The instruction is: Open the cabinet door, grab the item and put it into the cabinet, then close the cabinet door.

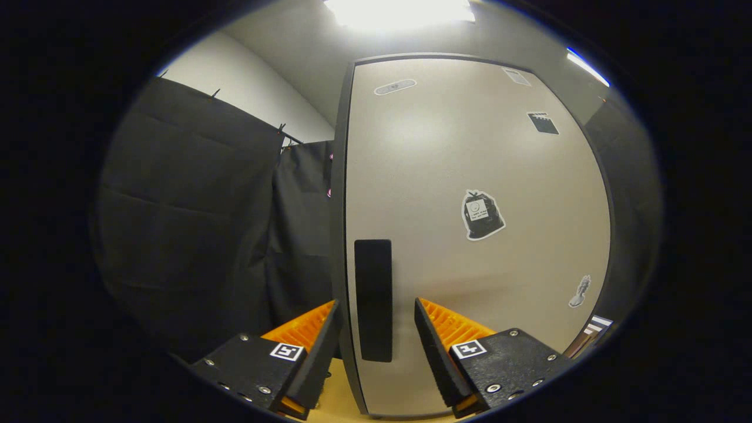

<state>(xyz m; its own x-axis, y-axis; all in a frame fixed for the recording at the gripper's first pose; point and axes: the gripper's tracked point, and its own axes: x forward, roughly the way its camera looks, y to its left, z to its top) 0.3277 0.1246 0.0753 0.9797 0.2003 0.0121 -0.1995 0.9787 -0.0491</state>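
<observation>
The jaws of the gripper (376,329) stand spread, straddling the black handle (373,299) and the left edge of the cabinet door (476,235), touching neither as far as I can tell. To open it well, I judge they should close squarely on the handle, one finger behind the door's edge, then pull along the door's swing without twisting. The door is pale beige with a dark frame, seemingly shut, with a trash-bag sticker (482,215) right of the handle; the item is not visible.
</observation>
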